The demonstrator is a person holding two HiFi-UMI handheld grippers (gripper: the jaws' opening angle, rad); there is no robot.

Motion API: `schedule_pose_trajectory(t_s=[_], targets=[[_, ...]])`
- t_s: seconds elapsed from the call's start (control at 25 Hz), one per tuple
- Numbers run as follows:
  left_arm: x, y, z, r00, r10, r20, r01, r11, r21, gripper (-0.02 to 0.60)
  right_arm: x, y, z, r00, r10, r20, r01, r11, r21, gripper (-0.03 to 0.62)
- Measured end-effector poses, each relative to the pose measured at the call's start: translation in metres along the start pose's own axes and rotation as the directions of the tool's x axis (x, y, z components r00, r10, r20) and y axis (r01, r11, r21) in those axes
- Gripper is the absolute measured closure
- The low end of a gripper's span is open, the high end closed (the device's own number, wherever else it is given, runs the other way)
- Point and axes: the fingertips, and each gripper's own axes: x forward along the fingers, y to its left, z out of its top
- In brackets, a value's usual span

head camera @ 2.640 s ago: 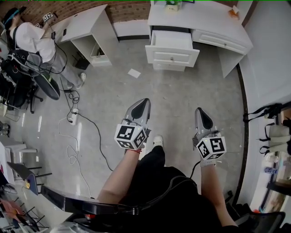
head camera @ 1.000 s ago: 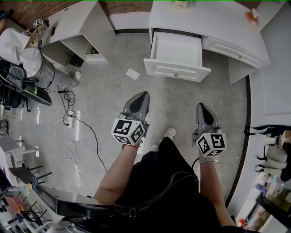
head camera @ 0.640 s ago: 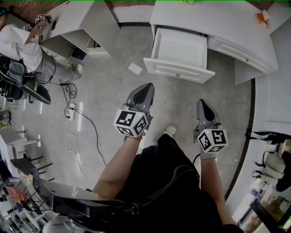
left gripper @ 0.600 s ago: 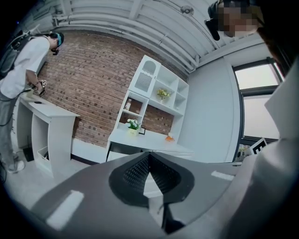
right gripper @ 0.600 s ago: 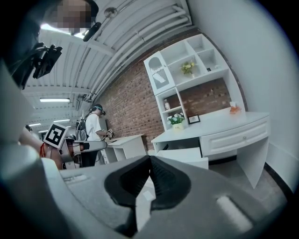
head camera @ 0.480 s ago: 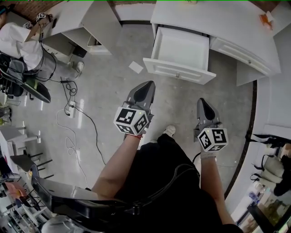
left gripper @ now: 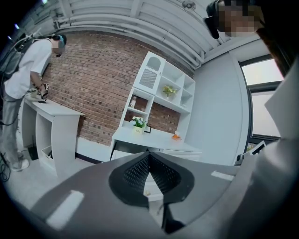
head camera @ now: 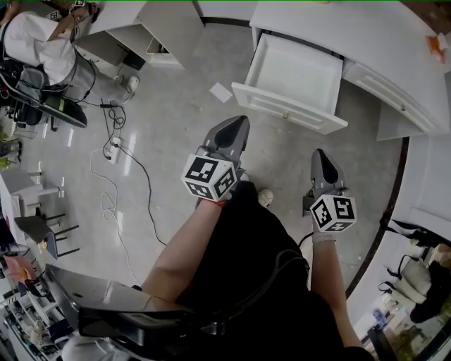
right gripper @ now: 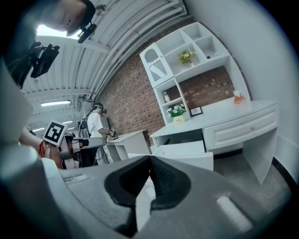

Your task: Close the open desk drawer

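Note:
The white desk (head camera: 331, 28) stands at the top of the head view with its left drawer (head camera: 292, 81) pulled far out and nothing showing inside it. The drawer front (head camera: 287, 115) with a small knob faces me. My left gripper (head camera: 235, 128) hangs shut a little short of that front, nothing between its jaws. My right gripper (head camera: 323, 160) is lower and to the right, also shut and holding nothing. In the right gripper view the open drawer (right gripper: 184, 150) shows ahead under the desk top (right gripper: 219, 112). The left gripper view shows the desk (left gripper: 154, 140) beyond my shut left gripper (left gripper: 148, 158).
A second drawer (head camera: 384, 88) on the desk's right stays shut. A scrap of paper (head camera: 221, 92) lies on the floor left of the open drawer. Another white desk (head camera: 165, 21) and a person (head camera: 35, 35) are at the top left; cables (head camera: 134, 176) trail across the floor.
I have moved toward the desk: the open drawer now sits closer to both grippers and further right in the head view. Both grippers stay shut.

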Motion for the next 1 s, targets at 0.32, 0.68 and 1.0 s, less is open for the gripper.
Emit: schedule_pose_trajectory(t_s=[0.32, 0.68, 1.0], targets=[[0.024, 0.015, -0.013, 1.000, 0.002, -0.030, -0.003, 1.000, -0.023, 0.580, 0.031, -0.005, -0.008, 0.999, 0.017, -0.041, -0.016, 1.000, 0.005, 0.591], [0.064, 0.024, -0.044, 0.993, -0.047, -0.106, 0.042, 0.998, -0.049, 0.580, 0.071, -0.020, -0.024, 0.995, 0.006, -0.100, -0.004, 1.000, 0.016, 0.591], [0.100, 0.026, -0.076, 0.973, -0.126, -0.192, 0.117, 0.991, -0.059, 0.580, 0.113, -0.025, -0.041, 0.988, -0.004, -0.157, 0.009, 0.999, 0.031, 0.591]])
